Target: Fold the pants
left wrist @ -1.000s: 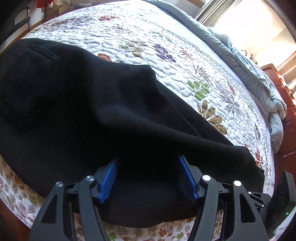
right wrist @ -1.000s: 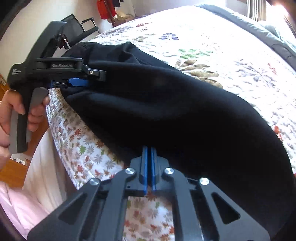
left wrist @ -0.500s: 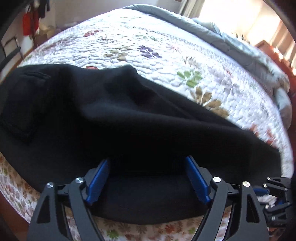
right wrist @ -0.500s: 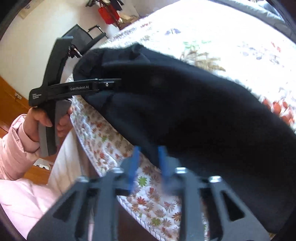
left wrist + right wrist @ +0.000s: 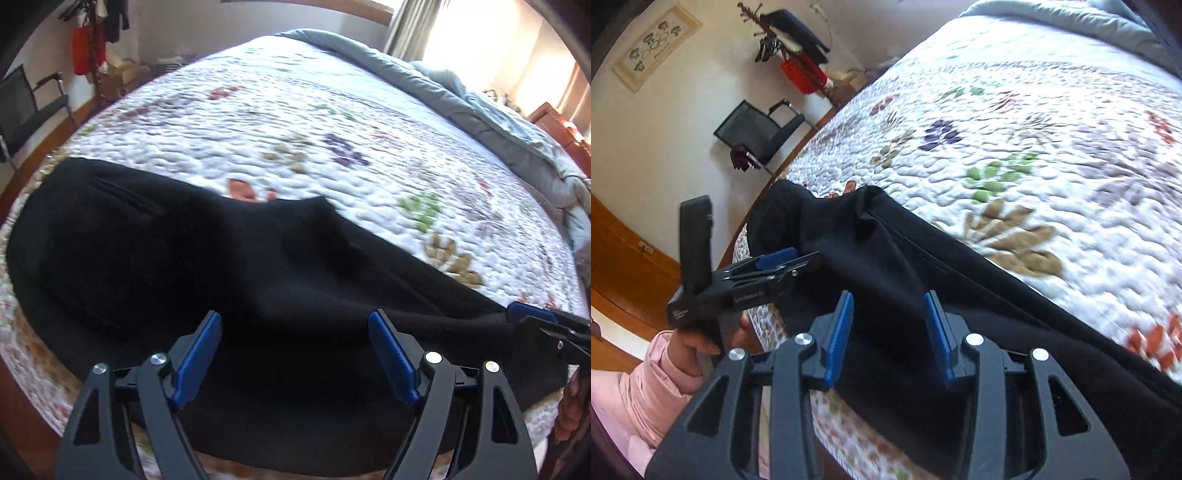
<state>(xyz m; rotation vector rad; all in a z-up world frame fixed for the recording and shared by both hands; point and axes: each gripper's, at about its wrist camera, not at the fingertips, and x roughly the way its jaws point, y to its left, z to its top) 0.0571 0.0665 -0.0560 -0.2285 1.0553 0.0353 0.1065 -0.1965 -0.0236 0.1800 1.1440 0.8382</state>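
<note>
Black pants [image 5: 207, 266] lie folded lengthwise along the near edge of the bed, waist end at the left; they also show in the right wrist view [image 5: 979, 317]. My left gripper [image 5: 295, 321] is open, its blue pads just above the near edge of the cloth with nothing between them. My right gripper [image 5: 888, 302] is open too, fingers spread over the pants, holding nothing. It shows at the far right of the left wrist view [image 5: 543, 321]. The left gripper appears in the right wrist view [image 5: 790, 262] at the pants' waist end.
The bed carries a white floral quilt [image 5: 332, 122]. A grey duvet [image 5: 480, 107] is bunched along its far side. A black chair [image 5: 757, 133] and a coat rack with a red bag [image 5: 801, 70] stand by the wall. Wooden furniture [image 5: 561, 129] stands at the right.
My right gripper, shut on the pants' edge a second ago, has opened and let go. Both grippers have lifted and drawn back from the cloth. The pants now rest on the quilt.
</note>
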